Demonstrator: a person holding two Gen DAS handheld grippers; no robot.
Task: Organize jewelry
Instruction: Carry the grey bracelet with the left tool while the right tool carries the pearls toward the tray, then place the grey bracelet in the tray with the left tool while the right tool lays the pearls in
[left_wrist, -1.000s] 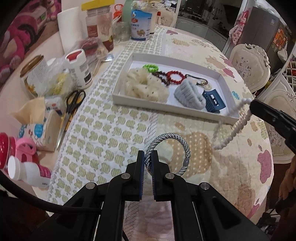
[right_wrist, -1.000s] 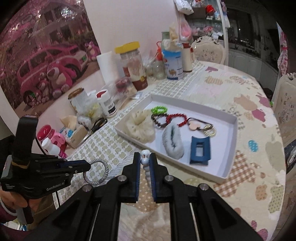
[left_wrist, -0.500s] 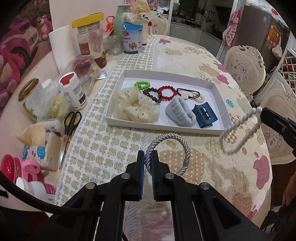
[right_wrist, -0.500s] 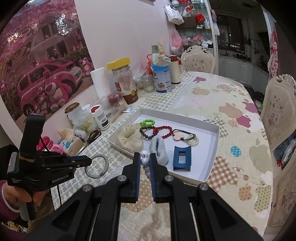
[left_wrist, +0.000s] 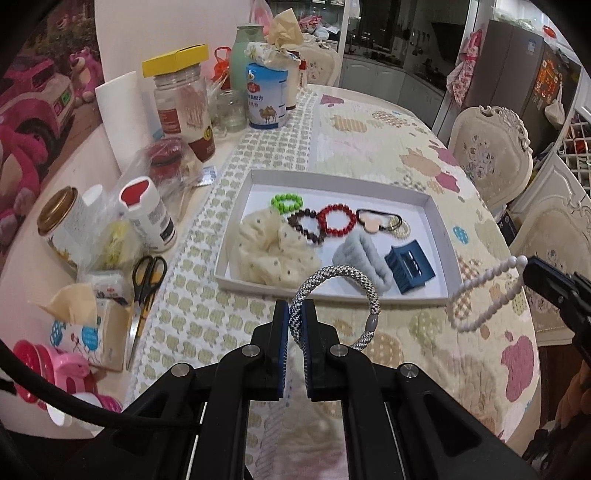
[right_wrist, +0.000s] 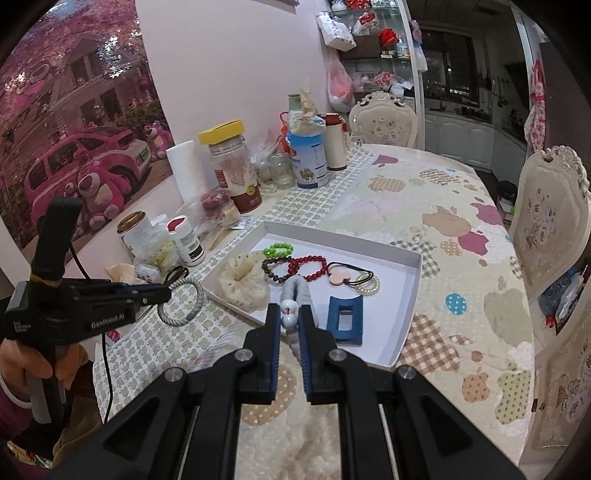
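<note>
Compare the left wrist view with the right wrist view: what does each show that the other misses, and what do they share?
Only the left wrist view shows the white bead strand hanging in full as a loop, plus the scissors in full. Only the right wrist view shows the person's hand holding the left gripper. Both show the white tray, the silver braided bracelet and the blue hair claw.

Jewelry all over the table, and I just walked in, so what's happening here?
A person is sorting jewelry with two handheld tools. The left claw is shut on a silver braided rope bracelet, and the right claw is shut on a white pearl bead strand. Both are held up in front of the white shallow tray, which already holds beaded bracelets, scrunchies and a blue hair clip.
</note>
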